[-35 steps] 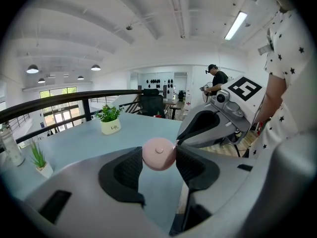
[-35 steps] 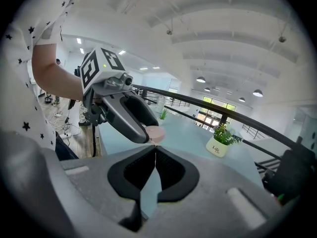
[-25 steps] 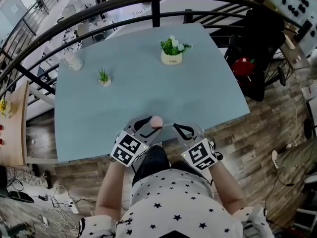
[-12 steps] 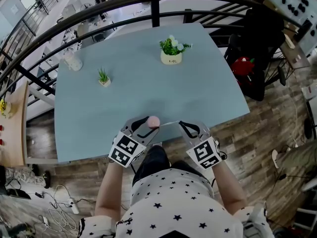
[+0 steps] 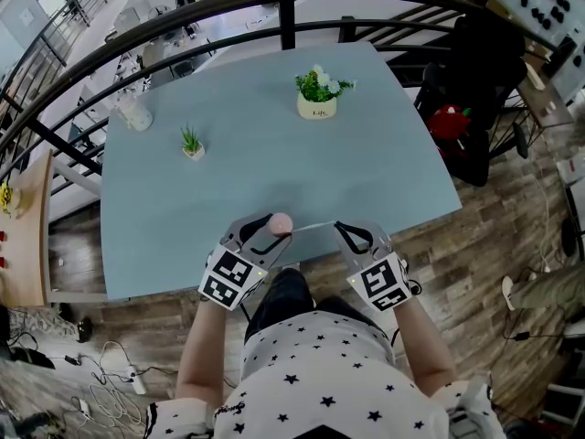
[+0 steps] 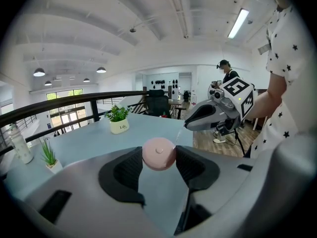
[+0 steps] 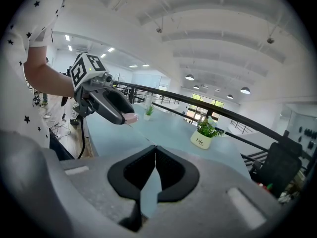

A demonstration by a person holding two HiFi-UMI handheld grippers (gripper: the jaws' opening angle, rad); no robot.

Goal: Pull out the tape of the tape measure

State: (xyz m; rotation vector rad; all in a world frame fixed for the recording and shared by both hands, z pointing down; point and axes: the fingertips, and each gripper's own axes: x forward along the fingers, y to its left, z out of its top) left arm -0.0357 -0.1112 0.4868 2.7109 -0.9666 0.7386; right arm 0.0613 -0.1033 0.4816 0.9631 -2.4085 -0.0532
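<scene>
A small round pink tape measure [image 6: 158, 153] sits clamped between the pads of my left gripper [image 5: 271, 228], near the table's front edge. It shows as a pink disc [image 5: 281, 223] in the head view and as a pink spot [image 7: 131, 117] in the right gripper view. A thin pale tape [image 5: 313, 227] runs from it to the right, to my right gripper [image 5: 340, 230], whose jaws are shut on the tape's end. In the right gripper view the tape [image 7: 141, 134] stretches from the closed jaws [image 7: 155, 149] toward the left gripper.
The light blue table [image 5: 238, 167] carries a white pot with a green plant [image 5: 317, 94] at the back, a tiny potted plant [image 5: 192, 143] and a clear bottle [image 5: 135, 112] at the left. A dark railing [image 5: 283, 3] curves behind; wooden floor lies at the right.
My right gripper has shifted slightly to the right, away from the left one, and a longer stretch of tape shows between them. The left gripper has stayed in place.
</scene>
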